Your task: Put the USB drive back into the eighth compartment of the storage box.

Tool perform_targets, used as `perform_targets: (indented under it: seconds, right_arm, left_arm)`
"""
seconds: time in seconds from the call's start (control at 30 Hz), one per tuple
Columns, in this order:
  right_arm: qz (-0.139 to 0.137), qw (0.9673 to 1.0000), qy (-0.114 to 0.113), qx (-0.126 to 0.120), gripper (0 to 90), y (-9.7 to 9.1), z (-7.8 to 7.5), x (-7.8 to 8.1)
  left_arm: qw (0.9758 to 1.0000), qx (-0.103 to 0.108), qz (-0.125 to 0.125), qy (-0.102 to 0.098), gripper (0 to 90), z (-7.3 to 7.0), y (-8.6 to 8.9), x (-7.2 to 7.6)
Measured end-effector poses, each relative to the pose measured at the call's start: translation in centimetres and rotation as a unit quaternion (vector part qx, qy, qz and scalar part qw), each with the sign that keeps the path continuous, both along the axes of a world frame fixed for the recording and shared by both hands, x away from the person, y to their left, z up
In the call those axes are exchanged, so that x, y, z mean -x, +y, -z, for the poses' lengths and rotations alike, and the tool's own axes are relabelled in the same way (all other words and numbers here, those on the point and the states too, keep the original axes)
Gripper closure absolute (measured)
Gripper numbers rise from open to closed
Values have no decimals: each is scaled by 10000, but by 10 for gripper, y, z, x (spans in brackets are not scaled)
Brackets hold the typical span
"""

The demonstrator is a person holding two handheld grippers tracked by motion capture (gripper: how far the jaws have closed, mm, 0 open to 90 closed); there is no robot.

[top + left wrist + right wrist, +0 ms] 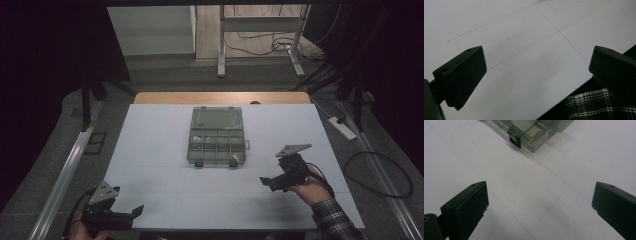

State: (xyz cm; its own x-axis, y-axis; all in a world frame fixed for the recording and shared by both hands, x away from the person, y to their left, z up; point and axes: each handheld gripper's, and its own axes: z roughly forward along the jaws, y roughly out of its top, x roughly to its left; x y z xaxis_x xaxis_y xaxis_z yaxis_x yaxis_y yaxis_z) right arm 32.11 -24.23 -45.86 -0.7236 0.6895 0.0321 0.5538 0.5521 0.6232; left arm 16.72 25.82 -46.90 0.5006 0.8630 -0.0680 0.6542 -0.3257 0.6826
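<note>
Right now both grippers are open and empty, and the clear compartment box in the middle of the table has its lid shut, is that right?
Not quite. The clear compartment box has its lid open, folded back on the far side, as the high view shows. The left gripper and right gripper are indeed open and empty.

The compartment box is clear, grey-green tinted plastic with black latches on its front edge and small pale pieces inside. It sits on a white table sheet crossed by thin grey lines. Both the left gripper and the right gripper are black, each topped with a grey plate. The person's sleeve is a black-and-white plaid.
</note>
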Motion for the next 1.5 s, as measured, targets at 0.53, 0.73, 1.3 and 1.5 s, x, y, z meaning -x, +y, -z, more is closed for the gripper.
perform_targets:
  seconds: [0.53, 0.73, 1.3, 1.5]
  right_arm:
    - [346, 9994, -47, -79, 3, -34, 1, 23]
    - [474, 9987, -83, -142, 0, -45, 1, 32]
    - [922, 9954, -141, -213, 0, -69, -4, 59]
    - [1036, 9943, -206, -141, 0, -71, -7, 64]
  left_arm:
    - [10000, 24, -3, 2, 15, 0, 0, 0]
    - [10000, 83, 0, 4, 14, 0, 2, 0]
    - [10000, 74, -21, 13, 14, 0, 2, 0]
    - [10000, 93, -23, 12, 14, 0, 2, 0]
